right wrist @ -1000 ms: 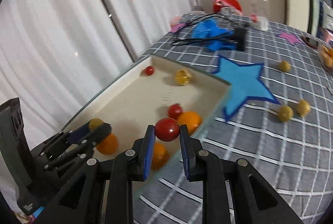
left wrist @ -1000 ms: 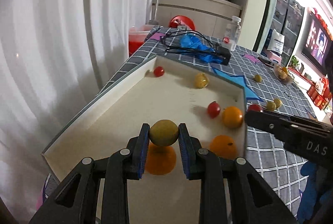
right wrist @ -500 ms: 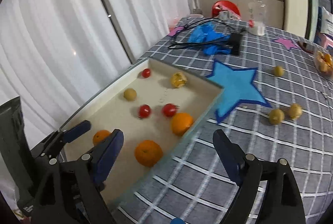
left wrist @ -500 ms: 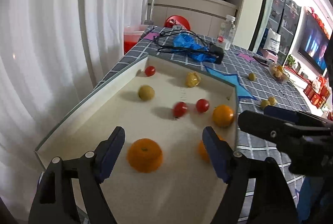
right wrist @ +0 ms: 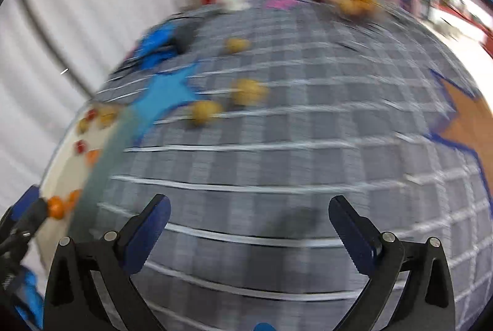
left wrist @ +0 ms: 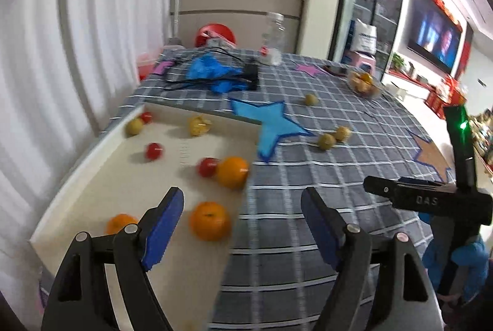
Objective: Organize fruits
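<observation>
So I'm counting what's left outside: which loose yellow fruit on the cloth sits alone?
The yellow fruit past the blue star's upper right point; the other two sit together nearer the camera.

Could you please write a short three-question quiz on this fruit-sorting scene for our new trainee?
1. True or false: the left gripper holds a fruit.
2. How many oranges lie in the tray?
3. Which lies nearest the blue star: A) the two loose yellow fruits, B) the fruit bowl, C) the bottle?

Key: 1. False; its jaws are open and empty, like those of the right gripper. 2. Three. 3. A.
</observation>
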The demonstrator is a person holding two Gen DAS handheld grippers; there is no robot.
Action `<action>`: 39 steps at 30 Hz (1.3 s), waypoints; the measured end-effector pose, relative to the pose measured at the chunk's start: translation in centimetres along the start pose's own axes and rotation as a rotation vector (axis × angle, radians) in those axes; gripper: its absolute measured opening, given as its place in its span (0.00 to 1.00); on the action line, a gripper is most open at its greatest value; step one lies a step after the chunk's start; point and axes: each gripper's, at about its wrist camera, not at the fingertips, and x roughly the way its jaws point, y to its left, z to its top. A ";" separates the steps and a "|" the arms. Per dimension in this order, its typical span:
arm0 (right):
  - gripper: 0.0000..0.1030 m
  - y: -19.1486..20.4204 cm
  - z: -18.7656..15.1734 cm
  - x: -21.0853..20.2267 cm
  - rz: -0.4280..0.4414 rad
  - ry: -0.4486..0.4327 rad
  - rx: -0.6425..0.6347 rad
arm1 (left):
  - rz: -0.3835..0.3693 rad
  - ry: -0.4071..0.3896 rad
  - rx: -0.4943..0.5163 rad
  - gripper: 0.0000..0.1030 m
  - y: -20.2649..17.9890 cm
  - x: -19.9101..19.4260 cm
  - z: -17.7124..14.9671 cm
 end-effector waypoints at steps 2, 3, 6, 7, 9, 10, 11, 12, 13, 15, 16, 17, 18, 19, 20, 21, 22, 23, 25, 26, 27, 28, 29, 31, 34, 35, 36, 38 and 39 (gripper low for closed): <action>1.00 -2.6 -0.3 -0.4 -0.063 -0.015 0.033 | -0.029 0.024 0.019 0.79 -1.5 0.6 0.5; 1.00 -3.9 -0.5 -0.9 -0.098 -0.034 0.044 | -0.035 0.030 0.029 0.79 -2.0 1.0 0.7; 1.00 -5.8 -1.1 -1.8 -0.141 -0.066 0.059 | -0.039 0.046 0.070 0.79 -4.0 2.3 1.7; 1.00 -6.1 -1.3 -1.9 -0.141 -0.078 0.050 | -0.044 0.058 0.079 0.79 -4.6 3.0 2.1; 1.00 -5.8 -1.8 -2.0 -0.159 -0.098 0.010 | -0.055 0.088 0.086 0.79 -5.6 4.5 2.7; 1.00 -5.5 -1.8 -1.8 -0.186 -0.086 -0.014 | -0.053 0.101 0.089 0.79 -6.1 5.4 3.0; 1.00 -5.0 -1.8 -1.5 -0.219 -0.070 -0.039 | -0.041 0.119 0.093 0.79 -6.6 6.5 3.4; 1.00 -4.8 -1.9 -1.3 -0.239 -0.062 -0.053 | -0.030 0.134 0.095 0.79 -7.0 7.4 3.6; 1.00 -4.7 -2.0 -1.3 -0.243 -0.061 -0.060 | -0.024 0.152 0.094 0.79 -7.4 8.3 3.9; 1.00 -4.8 -1.9 -1.3 -0.230 -0.063 -0.054 | -0.029 0.191 0.085 0.79 -8.2 10.2 4.5; 1.00 -4.6 -1.9 -0.9 -0.227 -0.065 -0.052 | -0.035 0.205 0.081 0.79 -8.7 10.9 4.7; 1.00 -4.7 -1.9 -0.9 -0.223 -0.066 -0.050 | -0.040 0.220 0.082 0.79 -9.3 11.8 5.0; 1.00 -4.7 -1.9 -0.8 -0.220 -0.067 -0.048 | -0.038 0.226 0.087 0.79 -9.7 12.4 5.2; 1.00 -4.7 -1.9 -0.8 -0.219 -0.068 -0.047 | -0.026 0.229 0.096 0.79 -10.2 13.0 5.4; 1.00 -4.7 -1.9 -0.8 -0.220 -0.067 -0.048 | -0.003 0.229 0.111 0.79 -10.7 13.7 5.6; 1.00 -4.7 -1.9 -0.8 -0.220 -0.067 -0.048 | 0.016 0.229 0.121 0.78 -11.1 14.4 5.8; 1.00 -4.7 -1.9 -0.8 -0.220 -0.067 -0.048 | 0.026 0.230 0.125 0.77 -11.3 14.8 5.8; 1.00 -4.8 -1.9 -0.9 -0.219 -0.068 -0.047 | 0.037 0.238 0.123 0.72 -11.5 15.5 6.0; 1.00 -4.7 -1.9 -0.9 -0.219 -0.068 -0.047 | 0.033 0.266 0.108 0.61 -11.4 16.6 6.1; 1.00 -4.7 -1.9 -0.8 -0.219 -0.067 -0.047 | 0.023 0.272 0.093 0.56 -11.2 17.0 6.2; 1.00 -4.7 -1.9 -0.8 -0.219 -0.068 -0.047 | 0.023 0.262 0.082 0.44 -11.1 17.2 6.4; 1.00 -4.7 -1.9 -0.8 -0.219 -0.068 -0.047 | 0.022 0.263 0.085 0.40 -11.1 17.2 6.4; 1.00 -4.7 -1.9 -0.8 -0.219 -0.068 -0.047 | 0.017 0.265 0.090 0.28 -11.1 17.1 6.4; 1.00 -4.7 -1.9 -0.8 -0.221 -0.067 -0.048 | -0.001 0.270 0.083 0.29 -10.7 16.6 6.1; 1.00 -4.7 -1.8 -0.7 -0.225 -0.065 -0.050 | -0.012 0.258 0.067 0.29 -9.7 14.8 4.7; 1.00 -4.6 -1.8 -0.7 -0.228 -0.063 -0.052 | -0.008 0.249 0.067 0.29 -9.2 14.1 4.0; 1.00 -4.6 -1.8 -0.6 -0.231 -0.062 -0.055 | -0.001 0.236 0.066 0.29 -8.8 13.2 3.2; 1.00 -4.5 -1.7 -0.6 -0.235 -0.060 -0.057 | 0.005 0.210 0.069 0.29 -8.1 11.6 1.6; 1.00 -4.5 -1.7 -0.6 -0.235 -0.060 -0.057 | 0.005 0.195 0.071 0.29 -7.8 10.7 0.8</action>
